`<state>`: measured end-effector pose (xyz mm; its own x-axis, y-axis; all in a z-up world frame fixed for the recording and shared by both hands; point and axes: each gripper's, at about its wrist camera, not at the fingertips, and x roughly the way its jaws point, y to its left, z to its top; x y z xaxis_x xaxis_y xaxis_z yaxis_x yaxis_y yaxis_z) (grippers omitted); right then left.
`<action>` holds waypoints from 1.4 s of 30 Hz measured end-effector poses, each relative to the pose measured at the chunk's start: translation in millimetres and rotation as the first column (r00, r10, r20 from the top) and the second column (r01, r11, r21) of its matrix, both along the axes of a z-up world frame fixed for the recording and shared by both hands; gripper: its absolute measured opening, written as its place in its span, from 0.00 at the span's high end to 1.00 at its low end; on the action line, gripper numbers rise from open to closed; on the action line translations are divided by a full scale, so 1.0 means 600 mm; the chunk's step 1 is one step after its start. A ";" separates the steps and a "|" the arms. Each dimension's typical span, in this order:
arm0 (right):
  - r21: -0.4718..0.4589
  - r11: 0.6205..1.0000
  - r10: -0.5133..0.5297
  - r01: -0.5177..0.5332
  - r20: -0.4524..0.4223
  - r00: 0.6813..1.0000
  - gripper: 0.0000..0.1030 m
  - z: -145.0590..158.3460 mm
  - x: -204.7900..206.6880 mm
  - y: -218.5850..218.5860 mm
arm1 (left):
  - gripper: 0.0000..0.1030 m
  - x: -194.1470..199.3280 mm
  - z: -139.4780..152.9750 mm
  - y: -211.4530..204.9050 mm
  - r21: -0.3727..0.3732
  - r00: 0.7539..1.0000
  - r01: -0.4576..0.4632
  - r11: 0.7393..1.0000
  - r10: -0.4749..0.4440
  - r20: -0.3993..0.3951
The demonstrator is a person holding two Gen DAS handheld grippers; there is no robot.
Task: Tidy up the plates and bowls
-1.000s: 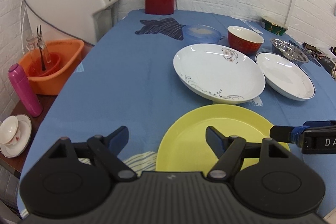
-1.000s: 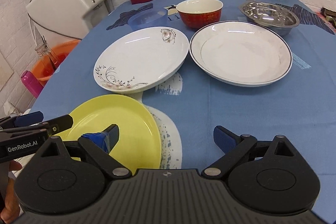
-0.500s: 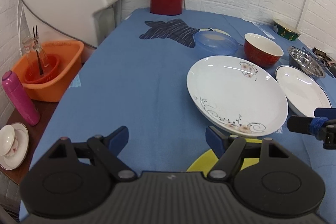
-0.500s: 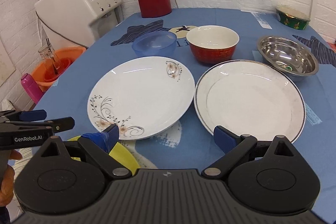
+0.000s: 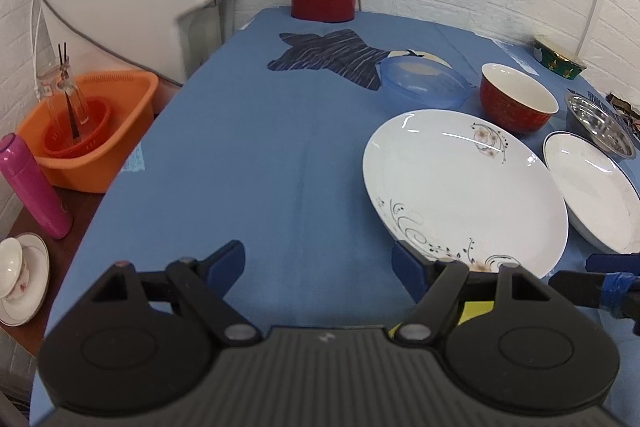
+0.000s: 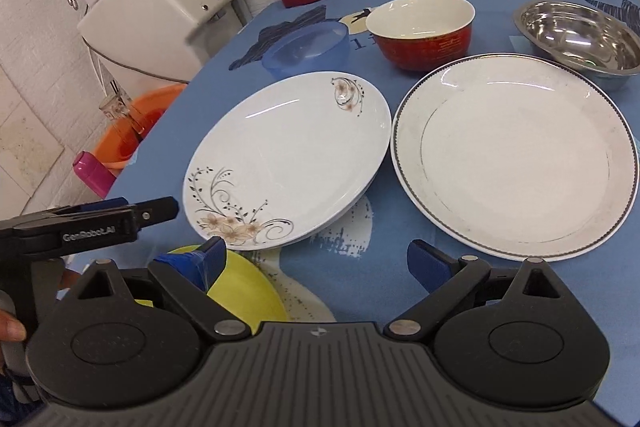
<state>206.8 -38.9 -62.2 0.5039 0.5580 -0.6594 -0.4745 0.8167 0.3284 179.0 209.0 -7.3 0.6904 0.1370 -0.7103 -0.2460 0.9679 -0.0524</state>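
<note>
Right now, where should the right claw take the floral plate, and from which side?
Take the floral plate by its near rim, the edge with the flower sprig, coming in low from the person's side. The rim flares up off the blue tablecloth, leaving room for one finger under and one over. Its far and right edges are crowded by the blue bowl and the rimmed plate. The right claw is open.

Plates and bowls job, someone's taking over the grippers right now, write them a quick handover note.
Left gripper open, empty. Right gripper open, empty.
On the table: yellow plate nearest, then floral plate beside the rimmed white plate. Behind: blue bowl, red bowl, steel bowl.
Done: nothing stacked.
Left: stack the plates, nest the bowls.
</note>
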 end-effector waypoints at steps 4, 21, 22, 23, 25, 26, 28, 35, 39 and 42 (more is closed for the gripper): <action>0.054 0.997 -0.055 0.056 -0.023 0.998 0.18 -0.005 0.010 -0.021 | 0.27 0.003 0.003 0.003 0.008 1.000 -0.003 1.000 0.003 0.003; -0.122 0.990 0.078 -0.066 0.088 0.993 0.16 0.004 0.059 0.111 | 0.27 0.033 0.025 0.051 0.047 0.998 -0.057 0.997 0.057 0.012; -0.119 0.991 0.073 -0.062 0.094 0.993 0.17 0.005 0.060 0.108 | 0.27 0.035 0.024 0.055 0.043 0.998 -0.058 0.997 0.058 0.012; -0.105 0.993 0.057 -0.047 0.099 0.993 0.17 0.005 0.063 0.104 | 0.27 0.038 0.024 0.058 0.037 0.998 -0.059 0.998 0.059 0.009; -0.104 0.994 0.035 -0.024 0.101 0.994 0.17 0.005 0.072 0.105 | 0.27 0.053 0.023 0.063 0.016 0.998 -0.057 0.998 0.057 0.002; -0.116 0.993 0.031 -0.020 0.093 0.995 0.17 0.002 0.079 0.111 | 0.27 0.063 0.022 0.063 0.003 0.999 -0.049 0.999 0.049 -0.004; -0.120 0.992 0.039 -0.028 0.090 0.995 0.17 -0.004 0.089 0.121 | 0.27 0.089 0.019 0.061 -0.021 0.999 -0.025 0.999 0.024 -0.022; -0.206 0.977 0.085 -0.053 0.151 0.985 0.15 -0.018 0.094 0.150 | 0.27 0.155 -0.014 0.045 0.018 0.996 0.015 1.000 -0.013 -0.093; -0.191 0.978 0.123 -0.079 0.231 0.965 0.14 -0.031 0.080 0.140 | 0.27 0.159 -0.021 0.046 -0.008 0.995 0.019 1.000 -0.020 -0.097; -0.198 0.977 0.124 -0.082 0.210 0.970 0.14 -0.027 0.085 0.142 | 0.27 0.161 -0.022 0.040 0.004 0.995 0.031 1.000 -0.031 -0.098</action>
